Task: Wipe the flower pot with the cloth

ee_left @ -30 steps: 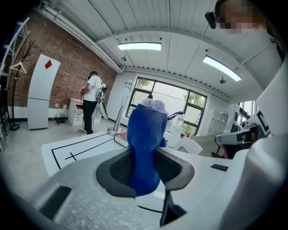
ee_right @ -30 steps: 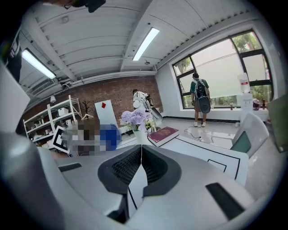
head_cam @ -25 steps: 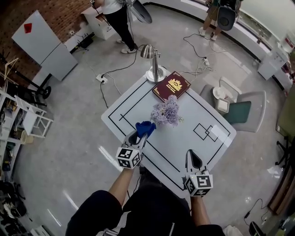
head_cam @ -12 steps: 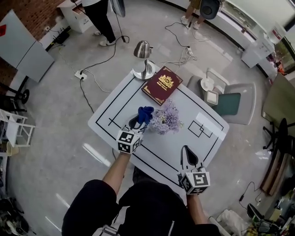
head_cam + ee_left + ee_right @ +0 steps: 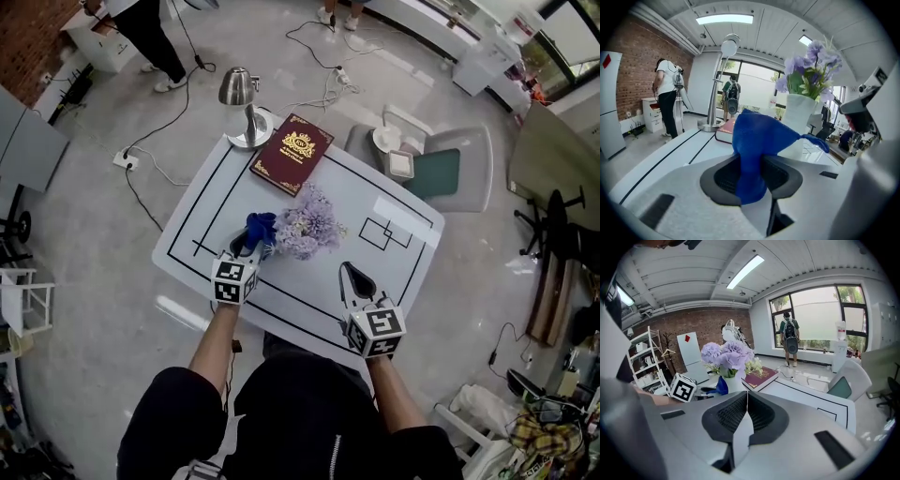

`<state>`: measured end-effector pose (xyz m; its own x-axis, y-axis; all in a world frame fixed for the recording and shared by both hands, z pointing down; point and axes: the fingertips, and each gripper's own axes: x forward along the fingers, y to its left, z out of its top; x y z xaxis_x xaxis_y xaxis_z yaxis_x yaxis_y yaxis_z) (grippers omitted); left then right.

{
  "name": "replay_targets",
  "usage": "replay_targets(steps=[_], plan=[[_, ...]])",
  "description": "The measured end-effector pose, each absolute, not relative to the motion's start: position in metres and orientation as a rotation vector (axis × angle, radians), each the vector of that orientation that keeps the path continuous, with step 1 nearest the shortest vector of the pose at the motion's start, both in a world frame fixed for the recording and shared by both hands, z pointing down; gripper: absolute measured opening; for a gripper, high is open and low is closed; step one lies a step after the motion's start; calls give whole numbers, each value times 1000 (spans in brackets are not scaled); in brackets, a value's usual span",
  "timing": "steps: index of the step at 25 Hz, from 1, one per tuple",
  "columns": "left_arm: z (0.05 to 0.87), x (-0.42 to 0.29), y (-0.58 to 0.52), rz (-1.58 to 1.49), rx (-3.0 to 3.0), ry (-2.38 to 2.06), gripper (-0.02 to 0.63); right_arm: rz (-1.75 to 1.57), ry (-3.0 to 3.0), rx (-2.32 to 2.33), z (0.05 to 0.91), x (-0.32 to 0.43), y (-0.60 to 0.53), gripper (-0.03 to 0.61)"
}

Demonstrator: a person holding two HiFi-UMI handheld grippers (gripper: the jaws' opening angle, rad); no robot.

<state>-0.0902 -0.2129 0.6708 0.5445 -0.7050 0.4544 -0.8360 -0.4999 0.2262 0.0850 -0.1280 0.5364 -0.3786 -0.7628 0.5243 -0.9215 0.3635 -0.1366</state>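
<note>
A white flower pot (image 5: 798,117) with purple flowers (image 5: 306,226) stands mid-table. My left gripper (image 5: 247,246) is shut on a blue cloth (image 5: 757,140), which bunches up above the jaws and reaches to the pot's left side (image 5: 260,226). In the right gripper view the cloth (image 5: 721,386) presses against the pot (image 5: 732,383) beside the left gripper's marker cube (image 5: 683,387). My right gripper (image 5: 355,278) is shut with nothing in it, hovering over the table to the pot's right and nearer me.
A dark red book (image 5: 292,153) and a metal desk lamp (image 5: 244,105) sit at the white table's (image 5: 394,234) far side. A grey chair (image 5: 441,173) stands beyond the table's right. Cables (image 5: 328,89) run across the floor, and people stand far off.
The left gripper with the cloth has moved forward and right, up to the pot's side. The right gripper stayed shut near the table's front.
</note>
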Motion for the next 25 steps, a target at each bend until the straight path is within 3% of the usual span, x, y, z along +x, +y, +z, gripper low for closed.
replay_targets(steps=[7, 19, 25], plan=[[630, -85, -228, 254, 2407, -1282, 124, 627, -2205, 1381, 587, 62, -154, 9], [707, -86, -199, 374, 2194, -1226, 124, 655, -2203, 1238, 611, 52, -133, 9], [659, -82, -160, 251, 2303, -1356, 124, 654, -2228, 1236, 604, 61, -131, 9]])
